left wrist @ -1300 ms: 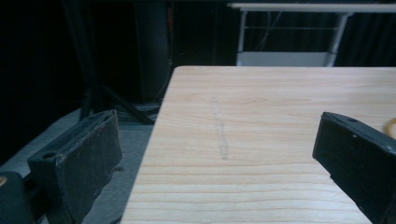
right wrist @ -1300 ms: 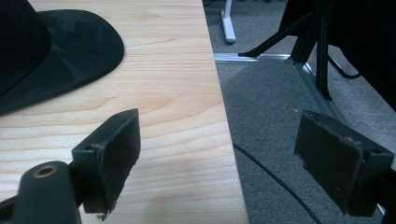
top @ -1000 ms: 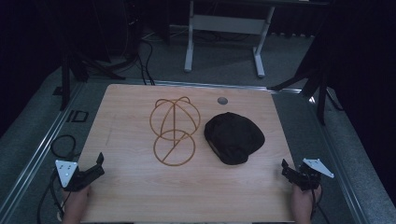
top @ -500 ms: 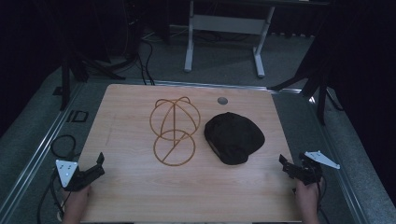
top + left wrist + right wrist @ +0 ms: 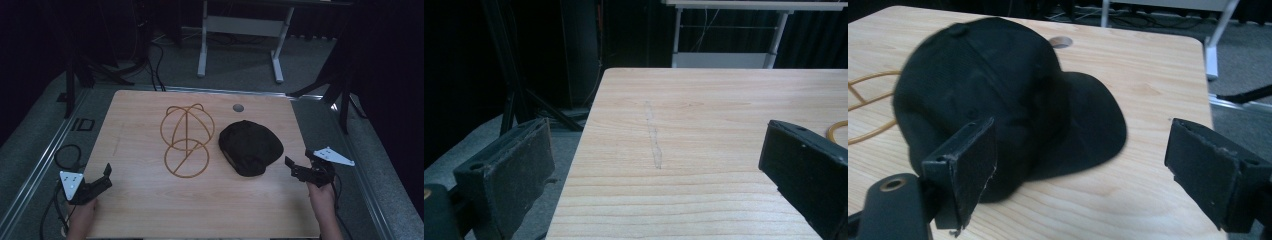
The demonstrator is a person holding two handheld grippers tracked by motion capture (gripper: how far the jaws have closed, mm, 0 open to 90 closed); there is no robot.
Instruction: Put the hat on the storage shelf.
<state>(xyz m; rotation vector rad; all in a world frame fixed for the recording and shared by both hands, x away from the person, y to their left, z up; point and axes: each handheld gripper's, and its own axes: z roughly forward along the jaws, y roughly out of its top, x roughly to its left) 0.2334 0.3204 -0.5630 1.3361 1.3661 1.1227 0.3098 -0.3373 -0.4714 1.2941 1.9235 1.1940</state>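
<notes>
A black baseball cap lies on the wooden table, right of centre. To its left stands a gold wire hat frame, a domed cage over a round ring. My right gripper is open just right of the cap near the table's right edge. In the right gripper view the cap lies close ahead, its brim between the spread jaws of that gripper. My left gripper rests open at the table's front left corner. The left gripper holds nothing between its jaws; a bit of the gold wire shows at the right.
A grey cable grommet sits in the table near its far edge. A white desk frame stands on the floor beyond. Dark tripod legs flank the table. Cables lie on the floor at the left.
My right gripper has moved left toward the cap and turned its jaws at it. The left gripper, cap and wire frame have stayed where they were.
</notes>
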